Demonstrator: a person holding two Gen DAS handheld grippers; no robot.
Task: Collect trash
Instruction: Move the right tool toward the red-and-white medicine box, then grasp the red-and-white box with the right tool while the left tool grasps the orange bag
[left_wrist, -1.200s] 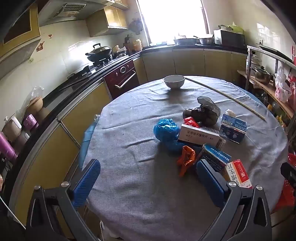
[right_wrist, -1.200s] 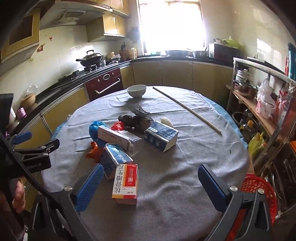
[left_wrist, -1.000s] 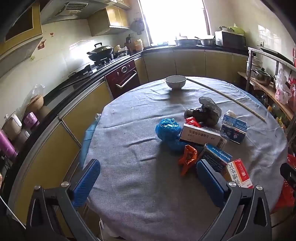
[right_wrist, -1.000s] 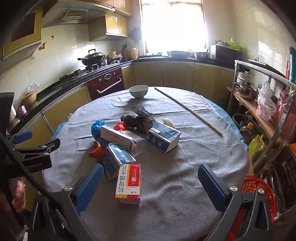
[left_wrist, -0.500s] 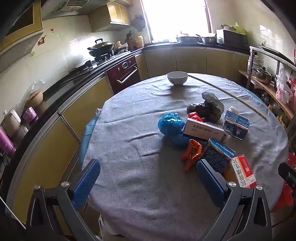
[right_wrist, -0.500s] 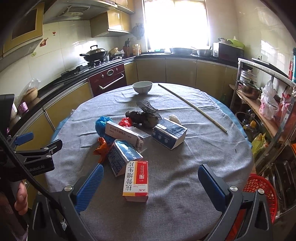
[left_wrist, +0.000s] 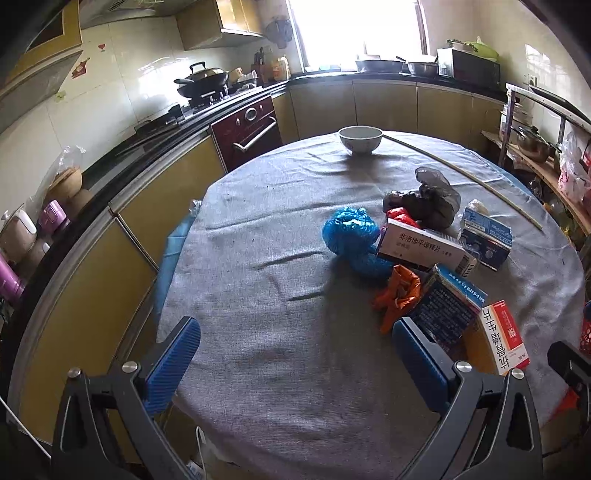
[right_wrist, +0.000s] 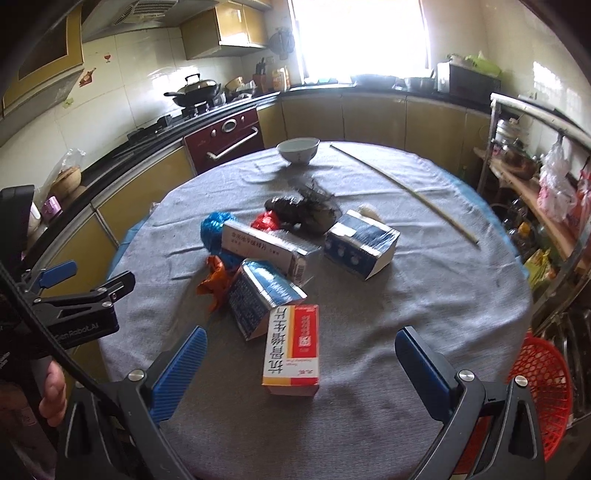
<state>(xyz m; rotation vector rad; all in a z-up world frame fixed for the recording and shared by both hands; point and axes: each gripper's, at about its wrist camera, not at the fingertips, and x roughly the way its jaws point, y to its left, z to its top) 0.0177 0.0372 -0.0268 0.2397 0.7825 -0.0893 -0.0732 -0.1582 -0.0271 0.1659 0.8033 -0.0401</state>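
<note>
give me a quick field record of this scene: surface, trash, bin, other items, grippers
surface: round table under a grey cloth
trash: red and white box nearest; three more boxes, blue bag, orange wrapper, dark bag clustered behind it
bin: red basket beside the table, on the right
other items: bowl and long stick at the far side
left hand-held gripper: open, empty
right hand-held gripper: open, empty, facing the red and white box

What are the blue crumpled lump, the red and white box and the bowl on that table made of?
Blue lump: apparently thin plastic film, glossy and wrinkled like a bag.
Red and white box: looks like printed cardboard, with sharp folded edges and a smooth face.
Bowl: probably glazed ceramic, white and shiny, though that is hard to confirm.
</note>
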